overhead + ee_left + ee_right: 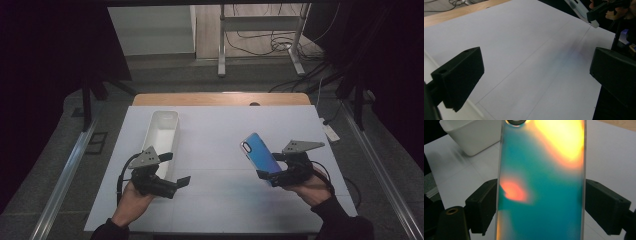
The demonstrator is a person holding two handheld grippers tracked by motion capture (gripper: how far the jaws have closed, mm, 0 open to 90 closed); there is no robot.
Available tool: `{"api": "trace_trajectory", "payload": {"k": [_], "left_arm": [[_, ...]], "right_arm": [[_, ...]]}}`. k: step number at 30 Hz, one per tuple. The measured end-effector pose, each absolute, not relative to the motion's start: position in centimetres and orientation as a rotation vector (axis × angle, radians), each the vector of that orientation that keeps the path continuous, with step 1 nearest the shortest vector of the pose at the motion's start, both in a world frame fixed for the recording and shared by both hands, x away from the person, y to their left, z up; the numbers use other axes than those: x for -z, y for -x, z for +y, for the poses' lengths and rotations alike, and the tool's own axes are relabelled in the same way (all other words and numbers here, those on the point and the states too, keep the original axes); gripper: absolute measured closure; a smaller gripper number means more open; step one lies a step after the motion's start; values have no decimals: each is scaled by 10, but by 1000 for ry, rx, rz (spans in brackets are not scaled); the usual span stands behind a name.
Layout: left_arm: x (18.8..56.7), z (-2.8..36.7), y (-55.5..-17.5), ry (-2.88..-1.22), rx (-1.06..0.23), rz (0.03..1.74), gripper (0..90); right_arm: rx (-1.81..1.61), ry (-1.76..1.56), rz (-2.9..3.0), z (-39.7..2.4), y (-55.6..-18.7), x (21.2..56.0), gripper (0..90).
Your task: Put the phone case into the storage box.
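Observation:
A phone [260, 153] with a shimmering blue back is held off the white table sheet [220, 150] at the right, camera end pointing away and left. My right gripper [272, 174] is shut on its lower sides. In the right gripper view the phone [541, 182] glows teal and orange, with a black pad pressed against each long edge. My left gripper [175, 170] hovers at the left front beside the white bin [162, 135], its jaws apart. The left gripper view has both of its black fingers [461, 75] wide apart over bare sheet, and the phone [584, 11] in the other gripper far off.
The long white bin lies lengthwise on the left half of the sheet; its corner [471, 135] appears behind the phone. A wooden table edge [220, 98] runs along the back. Cables and a metal stand [260, 30] are on the floor beyond.

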State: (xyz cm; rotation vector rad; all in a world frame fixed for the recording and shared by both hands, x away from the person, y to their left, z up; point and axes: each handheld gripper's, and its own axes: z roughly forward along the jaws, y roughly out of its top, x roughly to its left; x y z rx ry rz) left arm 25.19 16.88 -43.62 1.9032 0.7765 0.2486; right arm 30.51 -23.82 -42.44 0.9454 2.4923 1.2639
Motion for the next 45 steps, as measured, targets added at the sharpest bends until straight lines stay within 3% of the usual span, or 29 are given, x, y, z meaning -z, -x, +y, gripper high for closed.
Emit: {"api": "trace_trajectory", "payload": {"k": [45], "left_arm": [[428, 103, -289, -1899, -54, 579, 0]], "right_arm": [[-1459, -777, 2542, -207, -301, 417, 166]]}}
